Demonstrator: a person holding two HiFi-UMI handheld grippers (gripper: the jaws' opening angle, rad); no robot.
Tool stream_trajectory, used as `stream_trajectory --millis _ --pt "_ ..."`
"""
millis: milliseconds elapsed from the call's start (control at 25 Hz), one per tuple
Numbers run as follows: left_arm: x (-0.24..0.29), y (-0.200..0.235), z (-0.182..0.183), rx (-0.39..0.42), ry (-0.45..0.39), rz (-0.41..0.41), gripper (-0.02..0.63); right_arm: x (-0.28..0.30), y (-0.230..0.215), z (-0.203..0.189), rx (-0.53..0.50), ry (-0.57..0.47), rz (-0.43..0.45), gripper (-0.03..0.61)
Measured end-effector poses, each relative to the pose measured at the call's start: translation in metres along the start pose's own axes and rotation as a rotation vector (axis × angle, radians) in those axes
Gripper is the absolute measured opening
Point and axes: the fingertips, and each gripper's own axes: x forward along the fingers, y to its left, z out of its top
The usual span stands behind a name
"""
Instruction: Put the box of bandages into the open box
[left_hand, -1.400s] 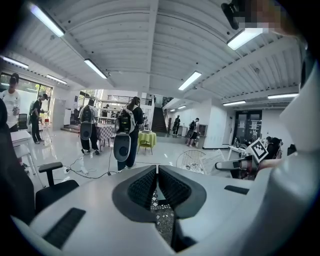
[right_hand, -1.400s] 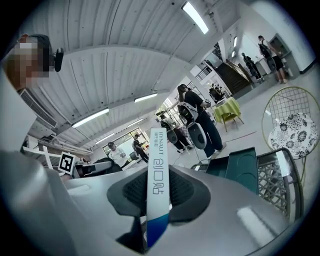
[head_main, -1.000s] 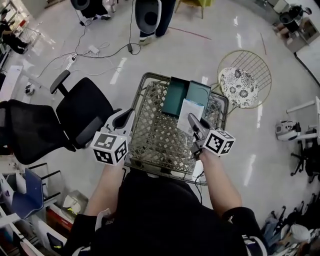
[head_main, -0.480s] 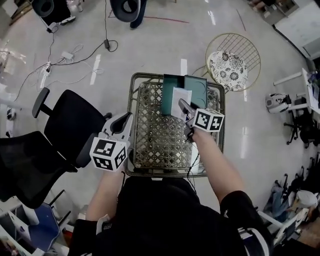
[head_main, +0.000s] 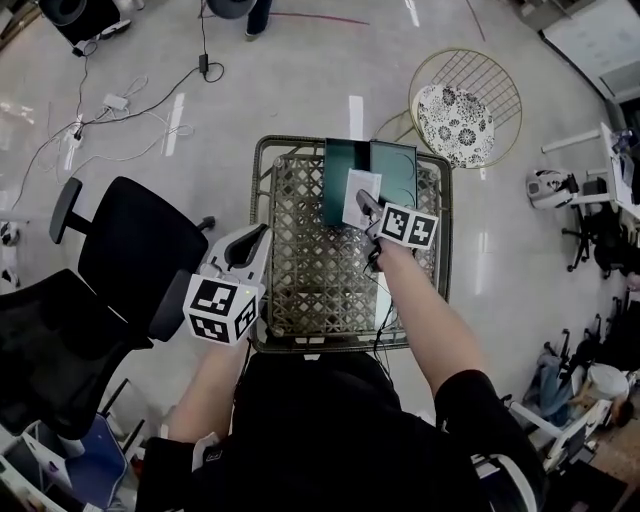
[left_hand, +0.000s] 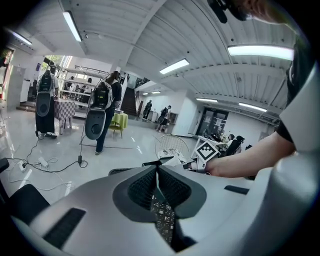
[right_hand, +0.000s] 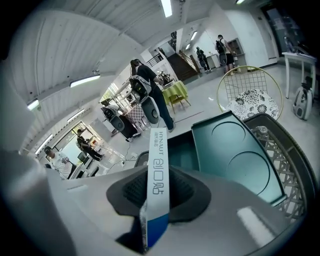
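An open teal box (head_main: 342, 160) lies at the far edge of a woven wicker table (head_main: 310, 280), its lid (head_main: 396, 168) folded out to the right. My right gripper (head_main: 368, 204) is shut on the white box of bandages (head_main: 361, 187) and holds it over the box's near edge. In the right gripper view the bandage box (right_hand: 159, 160) stands edge-on between the pads of the right gripper (right_hand: 156, 192), with the teal lid (right_hand: 235, 160) just beyond. My left gripper (head_main: 254, 234) hovers shut and empty at the table's left side, its jaws together in the left gripper (left_hand: 157, 172) view.
A black office chair (head_main: 130, 255) stands left of the table. A gold wire stool with a floral cushion (head_main: 455, 108) is at the far right. Cables (head_main: 110, 105) trail over the floor at the far left. A small white device (head_main: 548, 187) sits on the floor to the right.
My right gripper has carried the bandage box away from me, up to the teal box's near edge. The left gripper has stayed beside the table's left side.
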Motion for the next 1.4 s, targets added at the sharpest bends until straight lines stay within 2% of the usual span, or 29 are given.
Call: stream_trajectory --millis 200,560,600,680,760,880,1080,1240,1400 --pt "0.004 0.003 -0.015 -0.019 0.027 -0.001 0.018 0.020 -0.004 -0.010 0.015 0.034 -0.016 0.087" --pt "0.004 -0.003 -0.036 -0.048 0.055 -0.004 0.018 0.055 -0.013 -0.031 -0.022 0.185 -0.073 0.095" --pt "0.004 -0.003 -0.037 -0.050 0.055 -0.005 0.018 0.057 -0.014 -0.031 -0.031 0.196 -0.079 0.100" --pt "0.003 -0.005 -0.039 -0.054 0.054 -0.007 0.018 0.058 -0.015 -0.029 -0.055 0.213 -0.092 0.168" --pt "0.004 -0.007 -0.039 -0.056 0.051 -0.011 0.018 0.053 -0.018 -0.025 -0.099 0.223 -0.116 0.201" --pt "0.006 -0.013 -0.037 -0.054 0.049 -0.021 0.018 0.040 -0.026 -0.022 -0.156 0.244 -0.150 0.206" --pt "0.007 -0.023 -0.035 -0.043 0.043 -0.040 0.018 0.033 -0.034 -0.041 -0.174 0.304 -0.156 0.196" --pt "0.004 -0.026 -0.034 -0.038 0.039 -0.046 0.018 0.031 -0.029 -0.046 -0.211 0.289 -0.157 0.195" --pt "-0.004 -0.028 -0.027 -0.022 0.026 -0.061 0.018 0.009 -0.015 -0.037 -0.184 0.193 -0.121 0.192"
